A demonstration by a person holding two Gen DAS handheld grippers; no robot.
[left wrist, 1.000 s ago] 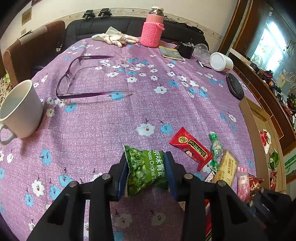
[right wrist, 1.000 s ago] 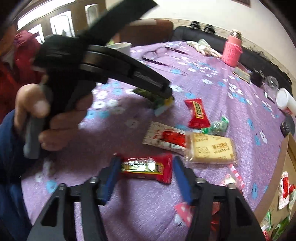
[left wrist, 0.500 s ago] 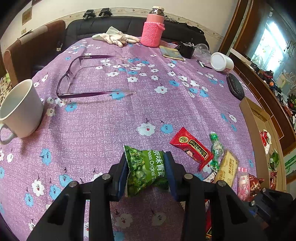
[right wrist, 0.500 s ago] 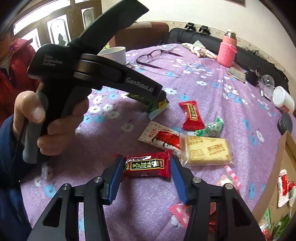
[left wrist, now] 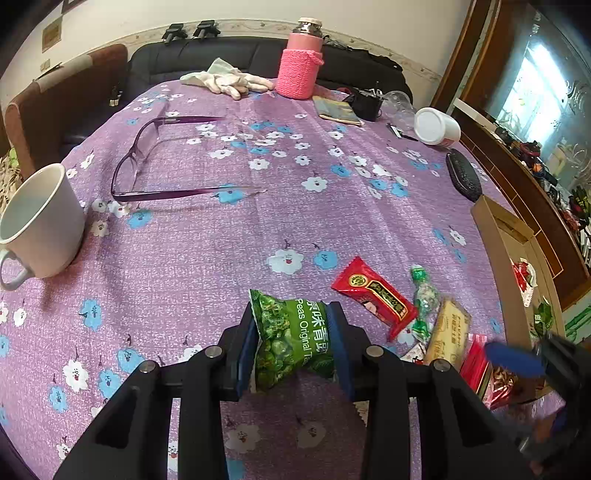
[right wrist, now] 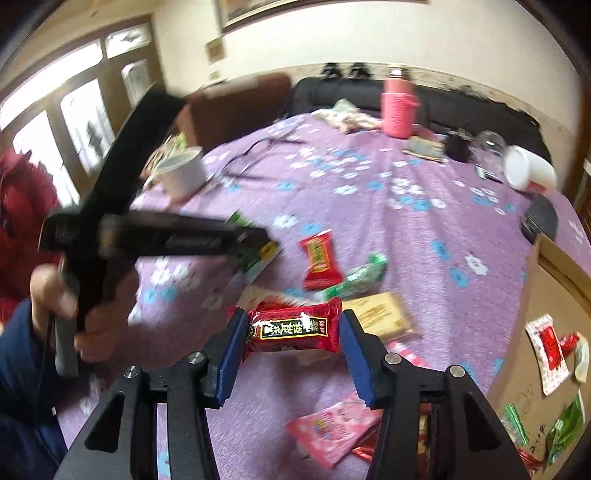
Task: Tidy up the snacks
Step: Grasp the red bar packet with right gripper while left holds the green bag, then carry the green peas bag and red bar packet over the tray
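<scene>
Green pea packet (left wrist: pixel 293 341) pinched in left hand-held gripper (left wrist: pixel 291 350) above purple table (left wrist: pixel 221 240). Red candy bar (right wrist: pixel 293 329) clamped in right hand-held gripper (right wrist: pixel 291 345), raised. Only right view reveals cardboard box (right wrist: pixel 532 332) floor with snacks; only left shows glasses (left wrist: pixel 162 158) sharply.

A table (left wrist: pixel 229 243) under purple flowered cloth fills the room's middle. Behind its far edge runs a black sofa (left wrist: pixel 236 59), with a brown chair (left wrist: pixel 62 99) left of the table. A cream wall (left wrist: pixel 147 14) rises behind the sofa. Bright wood-framed windows (right wrist: pixel 74 122) stand left of the table.
</scene>
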